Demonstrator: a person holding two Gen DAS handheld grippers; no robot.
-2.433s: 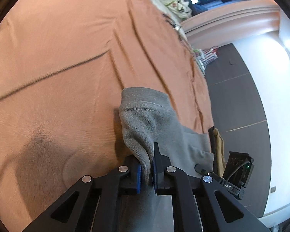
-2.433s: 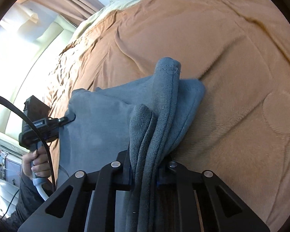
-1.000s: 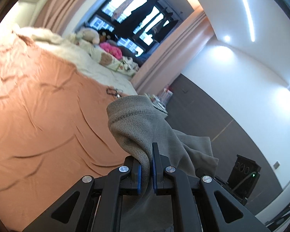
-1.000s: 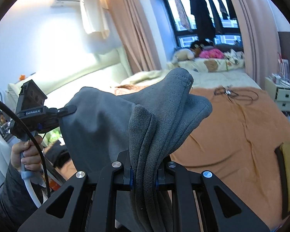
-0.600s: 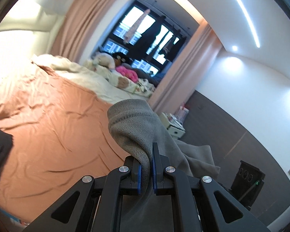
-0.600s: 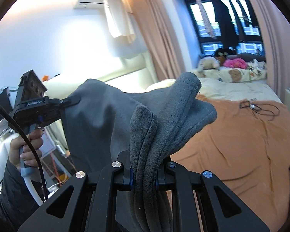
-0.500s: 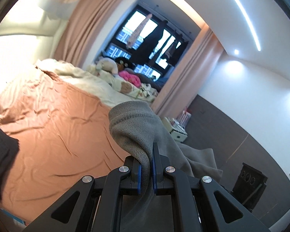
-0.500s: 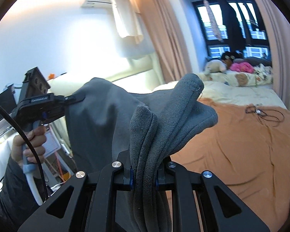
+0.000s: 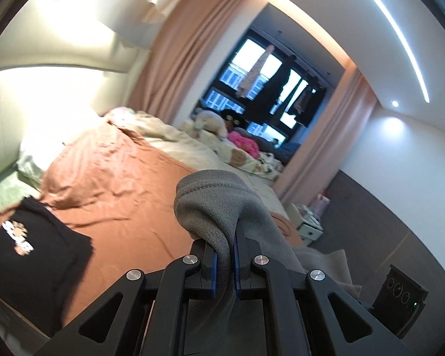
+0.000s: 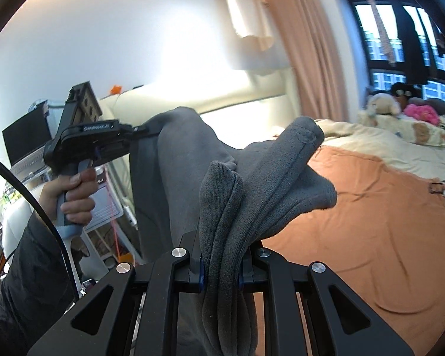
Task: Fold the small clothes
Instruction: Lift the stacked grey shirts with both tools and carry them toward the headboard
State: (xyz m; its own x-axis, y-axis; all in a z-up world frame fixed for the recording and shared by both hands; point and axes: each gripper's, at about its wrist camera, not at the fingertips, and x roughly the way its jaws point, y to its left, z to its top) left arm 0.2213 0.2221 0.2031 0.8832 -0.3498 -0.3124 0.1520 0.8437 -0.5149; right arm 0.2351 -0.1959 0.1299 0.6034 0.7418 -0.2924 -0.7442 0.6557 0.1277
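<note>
Left gripper (image 9: 223,262) and right gripper (image 10: 220,262) jaws both clenched on thick grey fleece garment (image 10: 187,160), held aloft above rust-orange bedsheet (image 9: 127,195). Black printed T-shirt (image 9: 29,255) lies near bed's left edge; plush toys (image 9: 210,121) beyond; open sheet between.

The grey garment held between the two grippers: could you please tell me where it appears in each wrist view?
Left wrist view: the grey garment bulges at lower centre, pinched in the left gripper, draping right.
Right wrist view: it fills the centre, bunched in the right gripper and stretching left to the other gripper.
Shared landmark: the pink toy on the bed by the window.
</note>
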